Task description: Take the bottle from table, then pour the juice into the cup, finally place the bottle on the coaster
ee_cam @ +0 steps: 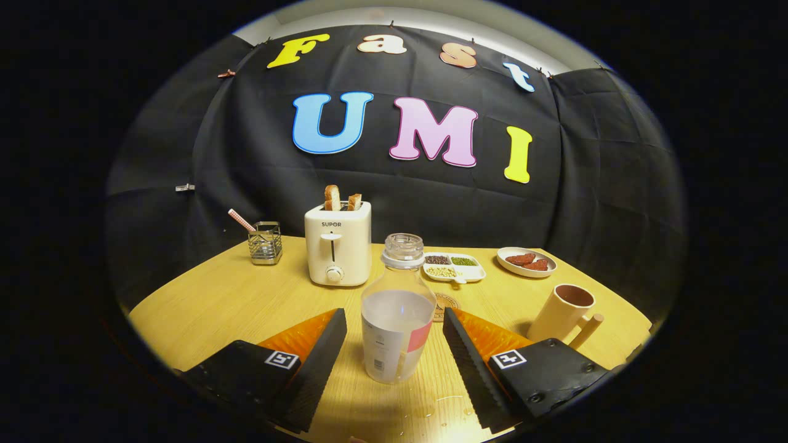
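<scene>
Bottle [397,311]: clear, capless, part-filled with pale liquid, is standing upright on the table [234,301] between the two fingers of the tongs [394,341]. A gap is being kept on each side; no contact is being made.

Tongs: are being held wide, one finger to each side of the bottle, nothing gripped.

Coaster [444,306]: round, is lying just beyond the bottle, partly hidden behind it and behind the right finger.

Cup [565,311]: tall, with a stick handle, is standing to the right, beyond the right finger, clear of the bottle.

Beyond these, further off: toaster [338,251] with two slices of bread [342,199] standing up in it; a divided dish [454,267] of seeds; a plate [527,261] with reddish pieces; a wire holder [265,243] with a straw, far left.

Droplets [446,409]: are lying on the table near the base of the right finger.

Risks, as judged: the open neck is leaving the liquid free to spill if the bottle is being tipped early or closed on off-centre; the smooth wall and wet table may be letting it slip or skid.

Writing: "SUPOR" is being shown on the toaster. The bottle label's print is too small to be read.
</scene>
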Demonstrator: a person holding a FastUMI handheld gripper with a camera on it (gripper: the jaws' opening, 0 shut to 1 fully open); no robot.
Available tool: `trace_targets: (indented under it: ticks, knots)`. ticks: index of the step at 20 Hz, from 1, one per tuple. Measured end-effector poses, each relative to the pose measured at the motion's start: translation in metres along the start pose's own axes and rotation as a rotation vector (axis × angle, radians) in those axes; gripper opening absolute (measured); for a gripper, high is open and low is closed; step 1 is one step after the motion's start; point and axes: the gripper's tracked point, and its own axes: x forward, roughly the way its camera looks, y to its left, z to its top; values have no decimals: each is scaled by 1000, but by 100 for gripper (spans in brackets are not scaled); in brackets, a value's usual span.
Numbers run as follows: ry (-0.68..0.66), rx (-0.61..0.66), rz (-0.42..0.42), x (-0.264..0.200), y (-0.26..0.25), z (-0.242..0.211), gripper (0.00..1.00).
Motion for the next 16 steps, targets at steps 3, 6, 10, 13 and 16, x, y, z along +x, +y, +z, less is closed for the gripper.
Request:
trace_targets:
  ticks: [3, 6, 10, 13, 16]
  knots:
    - [16, 6, -8, 16, -3, -13, 97]
    - [1, -24, -22, 28, -3, -14, 97]
    - [3, -22, -21, 39, 3, -20, 96]
    - [5, -36, -36, 41, 4, -21, 85]
    - [11, -25, -48, 40, 2, -22, 80]
